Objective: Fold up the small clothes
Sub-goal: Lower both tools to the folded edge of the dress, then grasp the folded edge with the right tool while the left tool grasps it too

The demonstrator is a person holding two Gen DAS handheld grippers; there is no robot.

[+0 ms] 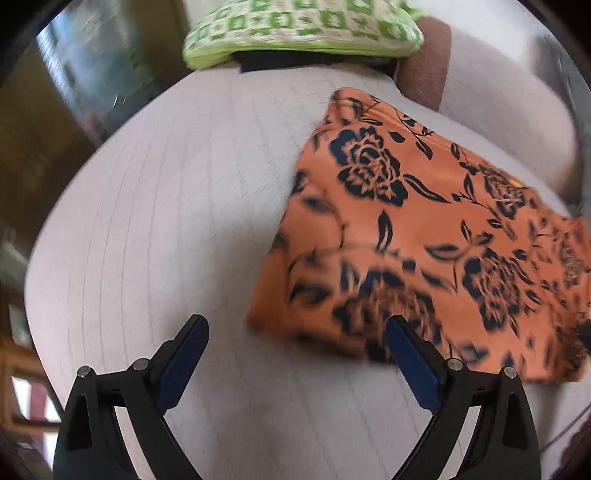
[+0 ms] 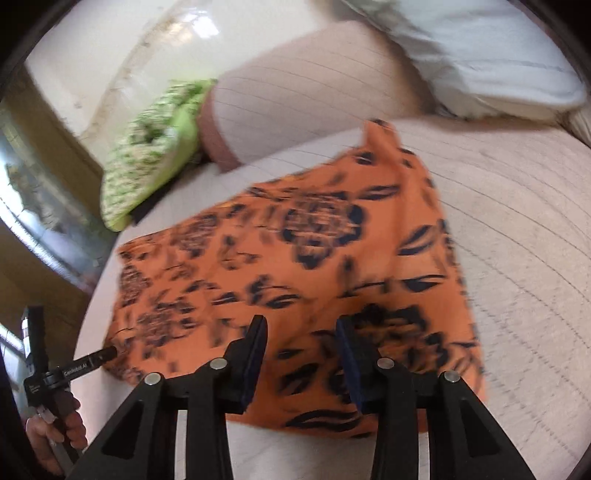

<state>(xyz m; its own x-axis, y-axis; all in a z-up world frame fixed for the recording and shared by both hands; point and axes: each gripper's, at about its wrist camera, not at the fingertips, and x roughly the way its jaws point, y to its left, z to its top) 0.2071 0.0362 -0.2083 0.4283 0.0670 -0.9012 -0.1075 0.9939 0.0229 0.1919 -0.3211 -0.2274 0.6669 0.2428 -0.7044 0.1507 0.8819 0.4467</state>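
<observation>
An orange garment with a dark floral print [image 1: 424,229] lies folded flat on the pale striped bed sheet [image 1: 166,221]. My left gripper [image 1: 297,325] is open and empty, above the sheet at the garment's near left corner. In the right wrist view the same garment [image 2: 295,266] fills the middle. My right gripper [image 2: 301,328] is open, jaws apart above the garment's near edge, holding nothing. The left gripper's handle [image 2: 55,373] and the hand on it show at the lower left of the right wrist view.
A green and white patterned cushion [image 1: 295,26] lies at the far end of the bed, also seen in the right wrist view [image 2: 147,155]. A brown-edged pale pillow [image 2: 314,96] and a white pillow [image 2: 480,55] lie behind the garment. The bed edge drops off at left.
</observation>
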